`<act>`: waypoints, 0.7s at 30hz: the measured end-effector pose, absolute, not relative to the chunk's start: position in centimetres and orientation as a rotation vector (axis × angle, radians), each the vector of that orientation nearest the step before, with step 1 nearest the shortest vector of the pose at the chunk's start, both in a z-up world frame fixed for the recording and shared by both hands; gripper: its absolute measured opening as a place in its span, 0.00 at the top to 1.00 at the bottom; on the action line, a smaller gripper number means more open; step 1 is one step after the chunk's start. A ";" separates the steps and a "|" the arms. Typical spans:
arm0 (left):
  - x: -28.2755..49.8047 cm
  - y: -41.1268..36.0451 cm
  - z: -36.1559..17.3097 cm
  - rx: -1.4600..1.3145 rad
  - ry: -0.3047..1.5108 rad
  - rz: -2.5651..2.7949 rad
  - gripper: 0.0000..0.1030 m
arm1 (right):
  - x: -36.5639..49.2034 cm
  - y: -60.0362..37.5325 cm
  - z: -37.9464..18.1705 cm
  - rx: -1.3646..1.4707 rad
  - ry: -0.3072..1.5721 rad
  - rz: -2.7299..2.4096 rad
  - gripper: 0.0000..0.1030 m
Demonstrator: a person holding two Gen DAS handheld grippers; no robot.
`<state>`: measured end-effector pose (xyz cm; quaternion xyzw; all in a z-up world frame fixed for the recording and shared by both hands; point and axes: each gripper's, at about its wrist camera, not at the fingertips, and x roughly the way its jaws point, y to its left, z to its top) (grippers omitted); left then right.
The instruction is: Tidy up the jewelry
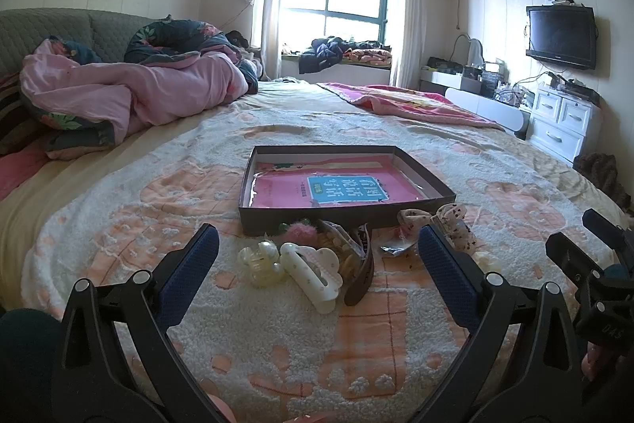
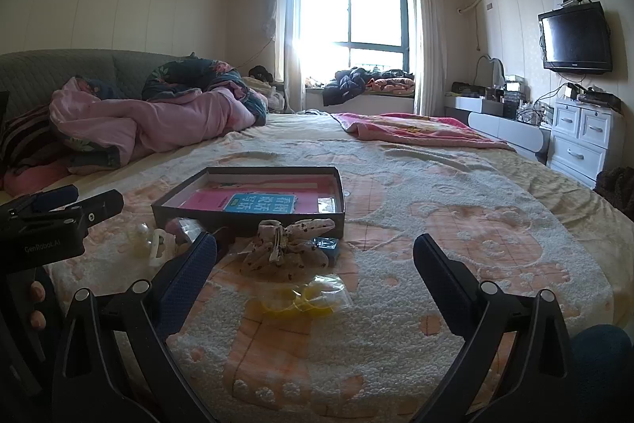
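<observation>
Left gripper agape | white hair claw between fingers, untouched

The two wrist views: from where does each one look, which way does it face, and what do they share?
Left wrist: low over the bed, facing the window; open left gripper frames the white hair clip; right gripper at right edge.
Right wrist: further right, same heading; open right gripper frames the spotted bow; left gripper and a hand at left.
Shared: dark box, bow, window.
</observation>
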<state>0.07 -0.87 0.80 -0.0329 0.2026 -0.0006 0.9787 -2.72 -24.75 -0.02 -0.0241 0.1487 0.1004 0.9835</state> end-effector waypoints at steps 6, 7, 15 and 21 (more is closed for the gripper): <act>0.0 -0.9 0.8 -0.066 0.407 0.000 0.10 | -2.7 -24.7 -0.1 -0.050 0.298 0.201 0.06; 0.0 -0.9 0.8 -0.067 0.407 0.000 0.10 | -2.7 -24.7 -0.1 -0.049 0.298 0.201 0.06; 0.1 -1.0 0.9 -0.067 0.407 -0.002 0.10 | -2.7 -24.7 -0.1 -0.051 0.298 0.203 0.06; 0.0 -1.4 1.0 -0.072 0.405 -0.003 0.10 | -2.6 -24.4 -0.2 -0.066 0.305 0.213 0.06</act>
